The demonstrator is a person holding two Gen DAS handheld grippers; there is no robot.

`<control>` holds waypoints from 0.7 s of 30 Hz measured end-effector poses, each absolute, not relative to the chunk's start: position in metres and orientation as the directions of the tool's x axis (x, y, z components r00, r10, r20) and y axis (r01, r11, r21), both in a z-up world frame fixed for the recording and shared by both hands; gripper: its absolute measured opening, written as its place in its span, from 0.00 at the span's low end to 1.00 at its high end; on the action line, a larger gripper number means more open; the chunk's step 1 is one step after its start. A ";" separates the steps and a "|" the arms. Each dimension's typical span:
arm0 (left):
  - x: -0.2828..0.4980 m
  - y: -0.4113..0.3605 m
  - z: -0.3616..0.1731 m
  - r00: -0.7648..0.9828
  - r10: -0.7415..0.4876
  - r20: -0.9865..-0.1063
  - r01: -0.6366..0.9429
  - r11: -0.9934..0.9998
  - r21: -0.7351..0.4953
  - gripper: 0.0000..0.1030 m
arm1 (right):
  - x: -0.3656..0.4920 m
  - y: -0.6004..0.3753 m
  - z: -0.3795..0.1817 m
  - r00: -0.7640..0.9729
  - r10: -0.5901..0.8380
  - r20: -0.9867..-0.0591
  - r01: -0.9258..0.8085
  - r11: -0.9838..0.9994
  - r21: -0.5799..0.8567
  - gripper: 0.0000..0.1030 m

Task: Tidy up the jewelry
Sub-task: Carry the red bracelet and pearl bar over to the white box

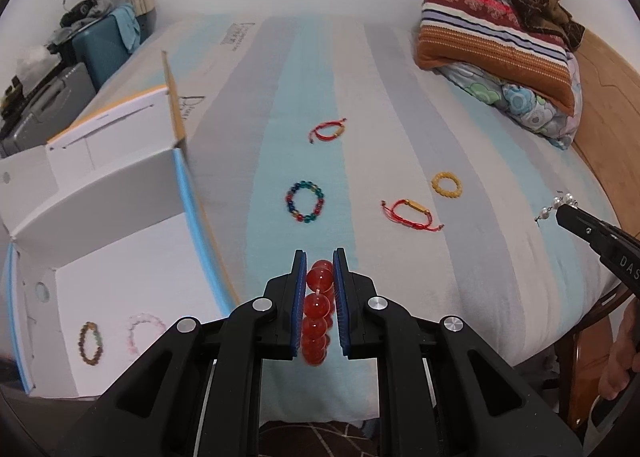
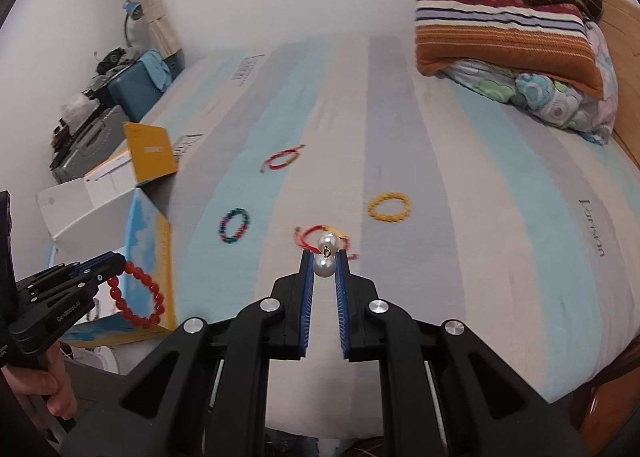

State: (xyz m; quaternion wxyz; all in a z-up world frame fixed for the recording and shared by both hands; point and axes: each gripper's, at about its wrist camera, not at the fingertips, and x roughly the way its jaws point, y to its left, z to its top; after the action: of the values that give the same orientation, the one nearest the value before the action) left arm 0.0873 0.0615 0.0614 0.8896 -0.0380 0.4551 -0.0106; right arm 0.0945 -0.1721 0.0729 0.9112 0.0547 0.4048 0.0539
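My left gripper (image 1: 320,257) is shut on a red bead bracelet (image 1: 318,305), held above the near edge of the bed; in the right wrist view the bracelet (image 2: 138,297) hangs as a ring from that gripper (image 2: 110,269). My right gripper (image 2: 325,255) is shut on a pearl piece (image 2: 326,265), and it shows at the right edge of the left wrist view (image 1: 560,211). On the striped sheet lie a multicoloured bead bracelet (image 1: 305,201), a yellow bead ring (image 1: 445,184) and two red cord bracelets (image 1: 408,213) (image 1: 328,130).
An open white box (image 1: 100,217) stands at the left of the bed with a brown bead bracelet (image 1: 91,343) and a pale pink one (image 1: 145,333) on its floor. Folded blankets and pillows (image 1: 500,45) pile at the far right. Suitcases (image 1: 92,53) stand beyond the box.
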 end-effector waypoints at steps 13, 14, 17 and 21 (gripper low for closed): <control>0.047 0.151 0.094 0.644 0.057 -0.763 -0.137 0.990 -0.041 0.13 | 0.095 -0.054 0.089 0.671 0.278 -0.687 -0.248 0.958 0.146 0.10; 0.043 0.160 0.093 0.642 0.073 -0.763 -0.153 0.988 -0.034 0.13 | 0.095 -0.043 0.089 0.665 0.292 -0.688 -0.266 0.953 0.147 0.10; 0.033 0.183 0.090 0.634 0.101 -0.767 -0.191 0.981 -0.029 0.13 | 0.093 -0.010 0.093 0.654 0.331 -0.681 -0.323 0.935 0.145 0.10; 0.018 0.220 0.084 0.619 0.140 -0.773 -0.252 0.967 -0.027 0.13 | 0.087 0.037 0.098 0.635 0.386 -0.669 -0.403 0.904 0.138 0.10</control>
State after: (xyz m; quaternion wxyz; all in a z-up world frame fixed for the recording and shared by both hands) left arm 0.0181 0.2199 0.0844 0.8973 -0.0666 0.4225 0.1093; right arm 0.0869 0.0374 0.0981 0.9042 -0.0120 0.3670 0.2182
